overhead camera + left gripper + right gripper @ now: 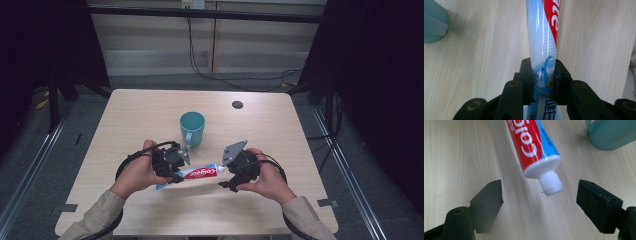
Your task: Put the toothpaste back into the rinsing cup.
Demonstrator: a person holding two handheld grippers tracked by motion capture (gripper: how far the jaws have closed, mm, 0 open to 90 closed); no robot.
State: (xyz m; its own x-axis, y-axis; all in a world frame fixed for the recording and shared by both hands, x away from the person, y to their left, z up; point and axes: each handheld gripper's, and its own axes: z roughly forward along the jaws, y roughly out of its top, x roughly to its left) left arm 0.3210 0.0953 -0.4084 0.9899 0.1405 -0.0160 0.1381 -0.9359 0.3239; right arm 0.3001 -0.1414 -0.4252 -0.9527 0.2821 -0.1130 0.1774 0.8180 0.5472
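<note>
One soft, light toothpaste tube (543,42), clamped near its tail by the left gripper (543,77), should be taken at the stiff white cap (551,184) by the wide-open right gripper (540,195).

Left tool (543,82) clamped on toothpaste tube (543,47), wooden table (486,50), probably teal cup (434,22) top-left
</note>
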